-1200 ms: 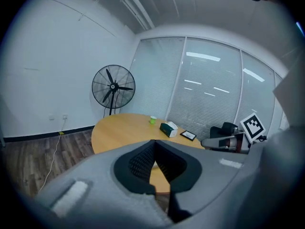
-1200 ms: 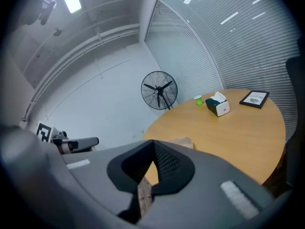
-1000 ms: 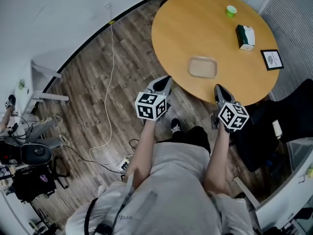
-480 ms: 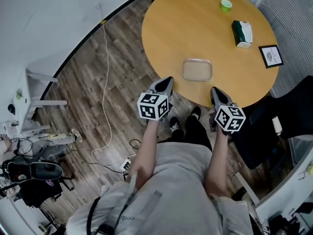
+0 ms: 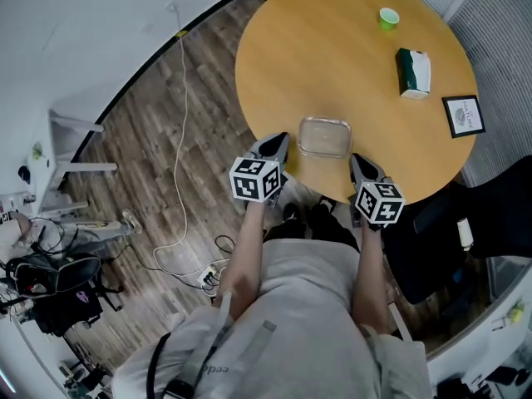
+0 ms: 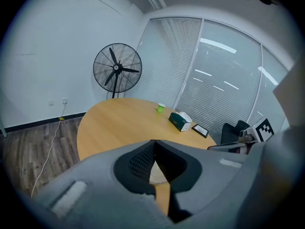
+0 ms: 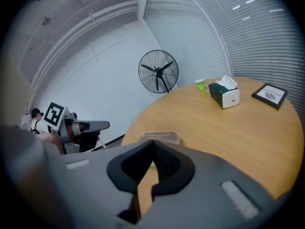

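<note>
A clear shallow tray [image 5: 324,136] lies near the front edge of a round wooden table [image 5: 332,56]. My left gripper [image 5: 270,150] hangs at the table's edge just left of the tray, its jaws closed tip to tip on nothing. My right gripper [image 5: 359,166] is at the edge just right of the tray, also shut and empty. In the right gripper view the tray [image 7: 159,137] shows right beyond the right gripper [image 7: 153,142]. In the left gripper view the left gripper [image 6: 155,142] points across the table [image 6: 119,123].
At the table's far side stand a green cup [image 5: 388,17], a green-and-white tissue box [image 5: 415,71] and a small framed picture [image 5: 464,115]. A black chair [image 5: 490,214] is at the right. A standing fan [image 6: 117,70] is by the wall. A white cable [image 5: 184,140] runs over the wood floor.
The person has stepped closer to the table. Both grippers moved forward and now flank the tray at the table's edge. Both stayed shut.
</note>
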